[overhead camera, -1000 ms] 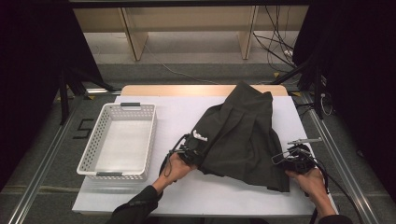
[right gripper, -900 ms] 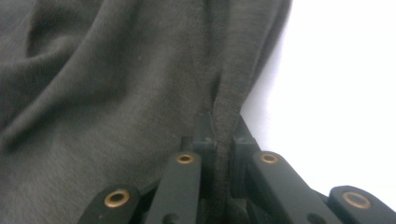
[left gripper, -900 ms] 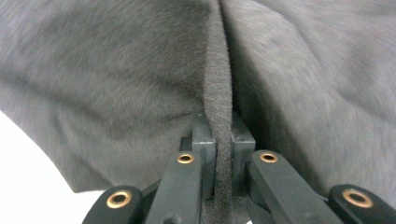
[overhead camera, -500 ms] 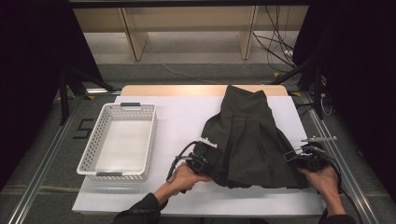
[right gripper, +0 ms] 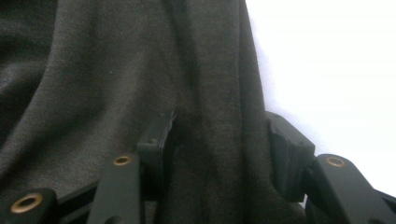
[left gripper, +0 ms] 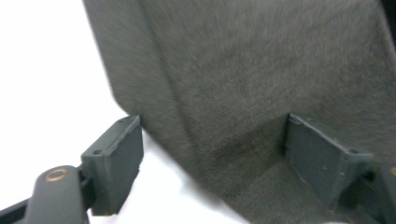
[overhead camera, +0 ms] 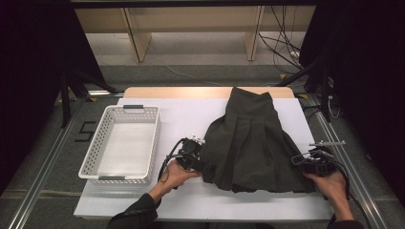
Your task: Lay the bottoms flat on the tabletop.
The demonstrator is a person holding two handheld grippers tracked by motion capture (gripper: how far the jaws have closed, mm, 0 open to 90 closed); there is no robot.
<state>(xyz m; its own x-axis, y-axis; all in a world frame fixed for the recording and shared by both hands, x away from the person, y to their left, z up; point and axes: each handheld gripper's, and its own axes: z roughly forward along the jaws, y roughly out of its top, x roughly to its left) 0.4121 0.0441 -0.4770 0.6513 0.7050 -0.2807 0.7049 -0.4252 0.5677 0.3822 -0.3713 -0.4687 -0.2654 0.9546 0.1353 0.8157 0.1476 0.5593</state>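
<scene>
**A:** What lies at the centre of the table?

**B:** A dark pleated skirt, spread flat on the right half of the white table, waistband at the far edge, hem toward the person.

**A:** And the tools?

**B:** The left gripper sits at the skirt's near left corner. In the left gripper view its jaws stand wide apart, the cloth's edge lying between them, one jaw on the bare tabletop and the other over the fabric, not pinched.

**A:** The other side?

**B:** The right gripper rests at the near right corner of the hem. In the right gripper view its jaws are also parted, a fold of the skirt running between them, loose rather than clamped.

**A:** Who holds them?

**B:** A person in dark sleeves; the left hand and right hand come in from the near side.

**A:** Anything else on the table?

**B:** A white perforated basket stands on the left half, well apart from the skirt, near the left gripper.
</scene>
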